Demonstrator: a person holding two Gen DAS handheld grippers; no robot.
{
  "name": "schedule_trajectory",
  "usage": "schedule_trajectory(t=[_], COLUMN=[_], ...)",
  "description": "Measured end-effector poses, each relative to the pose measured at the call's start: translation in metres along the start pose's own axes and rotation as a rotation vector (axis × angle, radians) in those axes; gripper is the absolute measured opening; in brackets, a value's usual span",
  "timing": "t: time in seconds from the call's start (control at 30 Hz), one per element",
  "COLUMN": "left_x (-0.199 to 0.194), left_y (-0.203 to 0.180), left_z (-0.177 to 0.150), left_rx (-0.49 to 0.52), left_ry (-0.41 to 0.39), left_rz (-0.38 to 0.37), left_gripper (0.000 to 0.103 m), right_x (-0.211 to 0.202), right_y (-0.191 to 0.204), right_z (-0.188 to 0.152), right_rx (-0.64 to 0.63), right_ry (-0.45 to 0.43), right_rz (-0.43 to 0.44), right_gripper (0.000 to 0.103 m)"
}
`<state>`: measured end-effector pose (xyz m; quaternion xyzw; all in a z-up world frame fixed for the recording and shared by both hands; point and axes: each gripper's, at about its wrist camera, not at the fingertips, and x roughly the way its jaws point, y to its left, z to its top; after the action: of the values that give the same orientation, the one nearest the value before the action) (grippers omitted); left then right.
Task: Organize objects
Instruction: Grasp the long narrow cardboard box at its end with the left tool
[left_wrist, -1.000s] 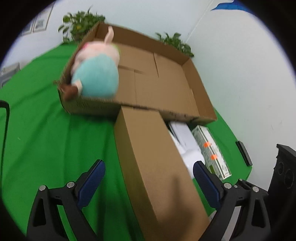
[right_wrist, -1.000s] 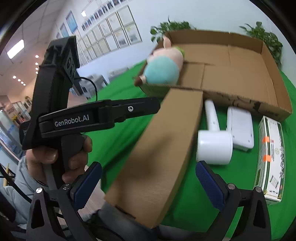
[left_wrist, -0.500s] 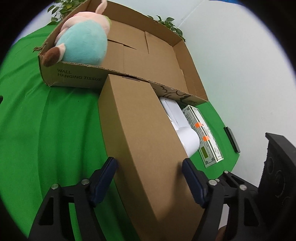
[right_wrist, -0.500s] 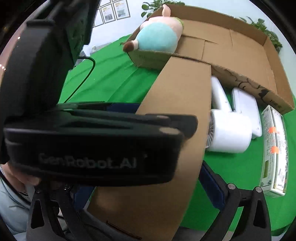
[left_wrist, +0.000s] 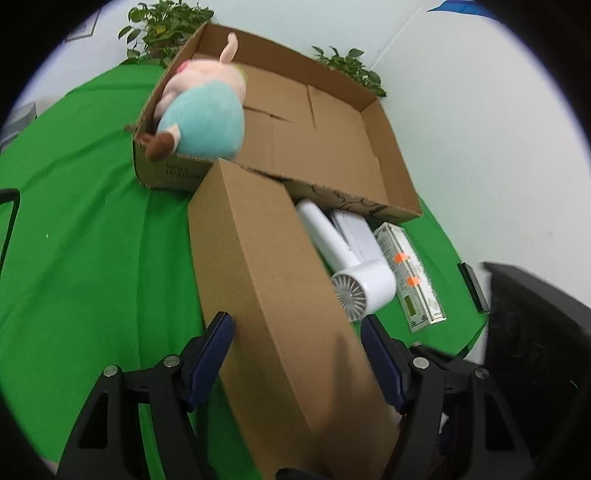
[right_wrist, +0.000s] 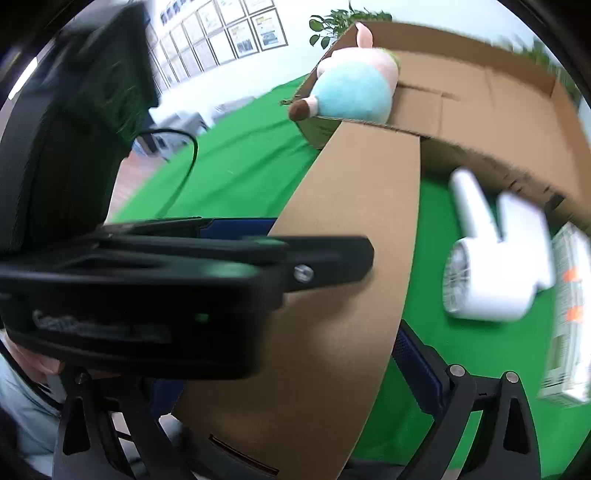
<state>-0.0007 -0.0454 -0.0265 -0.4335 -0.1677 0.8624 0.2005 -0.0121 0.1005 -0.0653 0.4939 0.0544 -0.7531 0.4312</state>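
A long brown cardboard box (left_wrist: 251, 258) lies on the green cloth, its far end against the big open carton (left_wrist: 332, 147). My left gripper (left_wrist: 295, 347) is shut on the long box's near part, a blue pad pressed on each side. In the right wrist view the same long box (right_wrist: 362, 192) runs between the wide-spread fingers of my right gripper (right_wrist: 291, 380). Its right pad (right_wrist: 417, 362) sits beside the box edge, and its left finger is mostly hidden behind the left gripper's black body (right_wrist: 166, 288). A teal and pink plush pig (left_wrist: 203, 122) rests in the carton's near left corner.
Right of the long box lie a white hair dryer (left_wrist: 362, 284), a flat white device (left_wrist: 354, 232) and a green-and-white packet (left_wrist: 410, 280). A small black bar (left_wrist: 472, 288) sits at the cloth's right edge. Potted plants (left_wrist: 162, 29) stand behind the carton by the wall.
My left gripper's jaws came in from wide apart onto the long box's sides. The right gripper sank closer over the box's near end, its jaws still as wide.
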Motion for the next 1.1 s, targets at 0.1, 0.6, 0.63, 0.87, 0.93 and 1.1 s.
schedule_trajectory(t=[0.1, 0.6, 0.63, 0.87, 0.93, 1.1], left_x=[-0.001, 0.021, 0.021, 0.022, 0.024, 0.031], left_y=[-0.007, -0.032, -0.031, -0.029, -0.022, -0.002], left_z=[0.006, 0.012, 0.013, 0.011, 0.01, 0.005], left_rx=[0.017, 0.046, 0.039, 0.014, -0.003, -0.089], left_ry=[-0.002, 0.009, 0.007, -0.014, -0.006, 0.017], left_rz=[0.015, -0.054, -0.062, -0.097, -0.075, -0.074], left_gripper=[0.07, 0.07, 0.07, 0.07, 0.07, 0.071], right_x=[0.005, -0.033, -0.036, -0.051, -0.057, -0.059], right_y=[-0.016, -0.047, -0.045, -0.027, -0.023, -0.034], right_z=[0.003, 0.007, 0.008, 0.01, 0.001, -0.013], right_rx=[0.081, 0.076, 0.061, -0.046, -0.06, -0.021], right_ry=[0.005, -0.07, -0.081, -0.13, -0.139, -0.134], right_rz=[0.126, 0.003, -0.018, -0.068, -0.074, -0.041], right_gripper=[0.098, 0.103, 0.102, 0.073, 0.068, 0.066])
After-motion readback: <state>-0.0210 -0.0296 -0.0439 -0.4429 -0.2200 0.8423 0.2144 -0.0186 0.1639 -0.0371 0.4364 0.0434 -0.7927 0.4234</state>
